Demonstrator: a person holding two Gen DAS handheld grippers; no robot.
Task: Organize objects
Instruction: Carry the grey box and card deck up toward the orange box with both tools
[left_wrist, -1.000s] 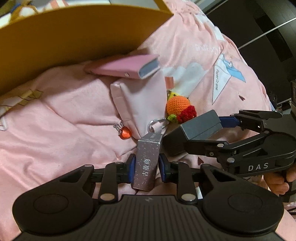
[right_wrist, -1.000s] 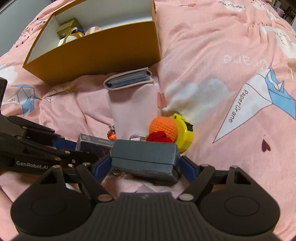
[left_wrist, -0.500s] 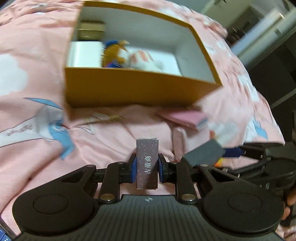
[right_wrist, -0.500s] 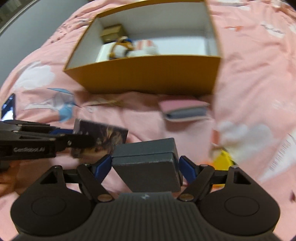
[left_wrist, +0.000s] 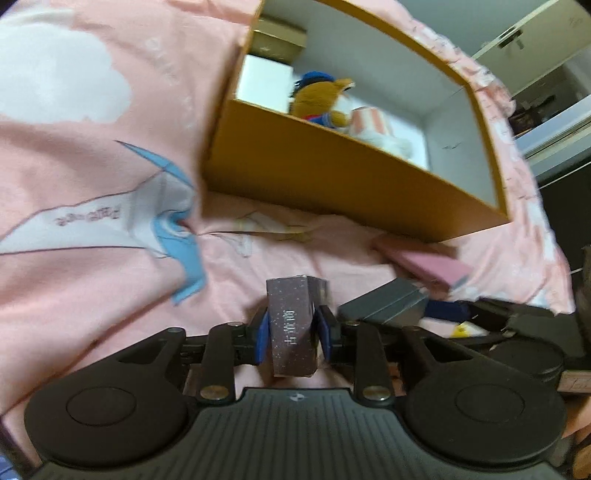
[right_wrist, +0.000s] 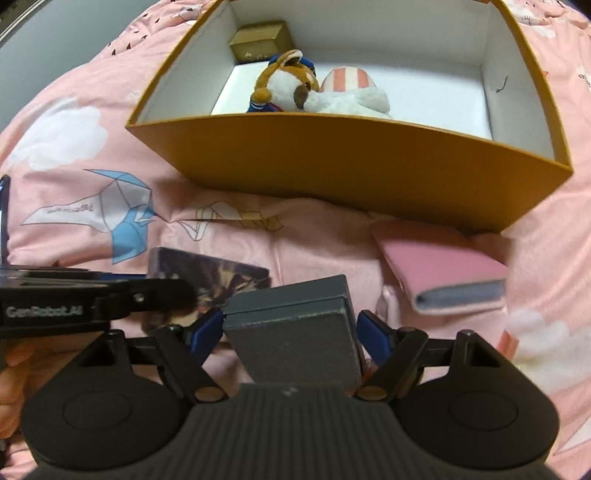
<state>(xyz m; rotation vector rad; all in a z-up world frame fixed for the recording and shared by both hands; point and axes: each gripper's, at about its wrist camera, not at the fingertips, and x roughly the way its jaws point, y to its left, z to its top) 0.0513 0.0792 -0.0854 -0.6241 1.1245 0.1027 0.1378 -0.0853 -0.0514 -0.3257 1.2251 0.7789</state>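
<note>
My left tool (left_wrist: 290, 328) is closed on the narrow sides of a speckled purple box (left_wrist: 293, 334), which I hold upright above the pink bedspread (left_wrist: 92, 258). My right tool (right_wrist: 291, 330) is closed on a grey box (right_wrist: 295, 328), its flat lid facing up; in the left view the same grey box (left_wrist: 384, 301) sits just right of the purple one. Both boxes are off the bed, short of the near wall of the open orange box (right_wrist: 332, 162). Inside that box lie a plush dog (right_wrist: 284, 81), a striped plush (right_wrist: 347, 86) and a small gold box (right_wrist: 260, 40). A pink wallet (right_wrist: 443, 271) rests on the bedspread against the orange box's near right corner.
</note>
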